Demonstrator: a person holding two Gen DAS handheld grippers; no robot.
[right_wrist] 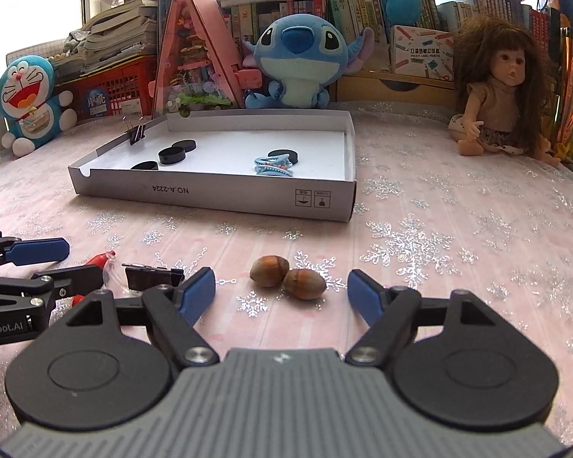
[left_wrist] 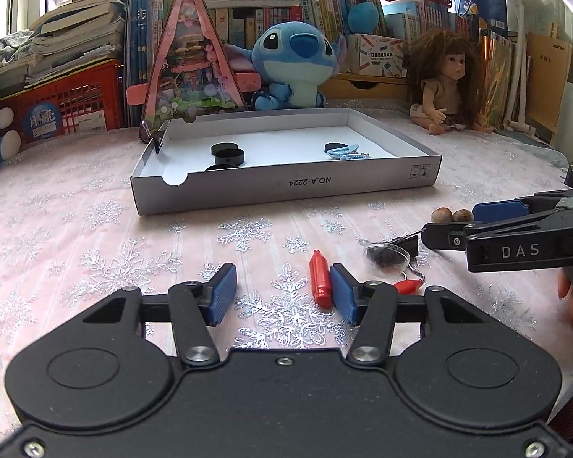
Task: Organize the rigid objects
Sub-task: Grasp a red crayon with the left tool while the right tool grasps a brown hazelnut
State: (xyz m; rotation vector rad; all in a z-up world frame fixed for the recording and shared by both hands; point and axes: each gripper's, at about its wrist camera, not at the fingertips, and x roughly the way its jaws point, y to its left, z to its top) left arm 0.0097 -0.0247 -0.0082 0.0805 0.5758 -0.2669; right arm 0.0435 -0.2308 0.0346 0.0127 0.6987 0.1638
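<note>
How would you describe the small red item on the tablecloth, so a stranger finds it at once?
Start at the white cardboard tray on the snowflake tablecloth, then come toward the camera. The red bottle-shaped piece lies on the cloth against the inner side of the left claw's right pad. Unlike the clear dish beside it, it is solid red.

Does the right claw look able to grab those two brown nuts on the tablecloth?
Probably yes. The right claw stands open with the two nuts just ahead, between its fingers, and only bare cloth around them. The black clip lies off to its left, apart.
</note>
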